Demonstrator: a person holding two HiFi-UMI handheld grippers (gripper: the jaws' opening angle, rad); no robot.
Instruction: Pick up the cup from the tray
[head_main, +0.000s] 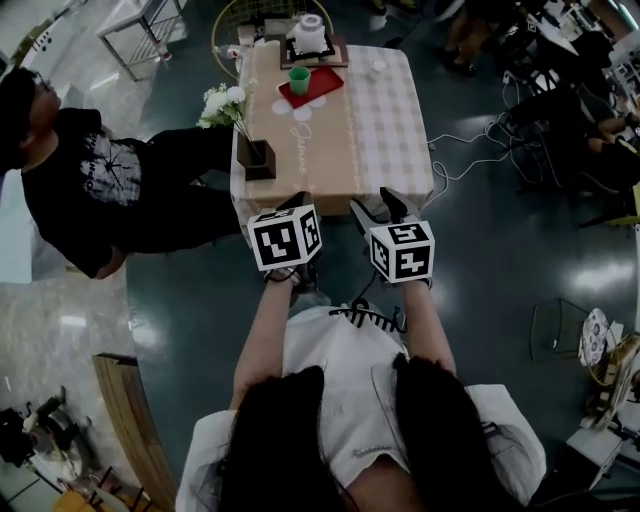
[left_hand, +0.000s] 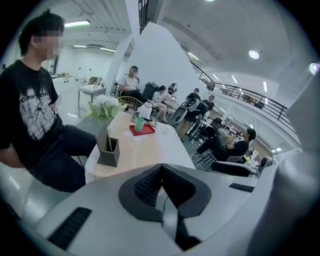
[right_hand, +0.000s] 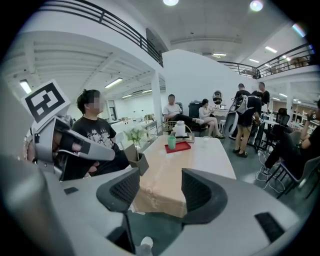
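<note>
Green cup (head_main: 299, 80), upright on red tray (head_main: 322, 82) at far end of worktop (head_main: 340, 140). Left tool (left_hand: 161, 169) clenched, empty; right tool (right_hand: 160, 187) released, empty. Both tools at worktop's near end, well apart from cup: head view only. Pad positions: gripper views only.

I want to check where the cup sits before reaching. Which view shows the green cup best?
The head view: the green cup stands on the red tray, seen from above and unblocked. Both gripper views show it small, far off and side-on.
</note>
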